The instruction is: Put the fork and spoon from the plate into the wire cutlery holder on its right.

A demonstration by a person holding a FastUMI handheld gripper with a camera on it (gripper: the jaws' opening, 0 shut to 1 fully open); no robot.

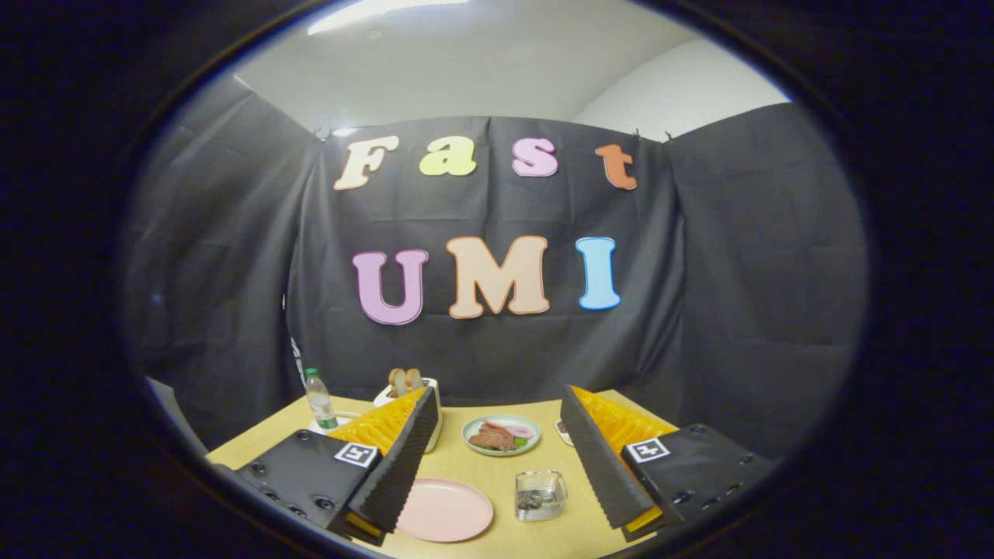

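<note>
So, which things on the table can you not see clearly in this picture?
- Pink plate, gripper view: its left edge is behind one of the open fingers; no fork or spoon can be made out on it.
- Wire holder: contents too small to identify.
- Toaster: mostly covered by that finger.
- Small dish: cut off by the other finger.

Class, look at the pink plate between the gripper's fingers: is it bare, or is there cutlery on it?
Bare. The pink plate shows nothing on its surface. The wire holder beside it has something dark inside. The gripper is open above both.

Tongs (493,473): ribbed inner faces, black screw-studded housings, each bearing a square black-and-white marker.
</note>
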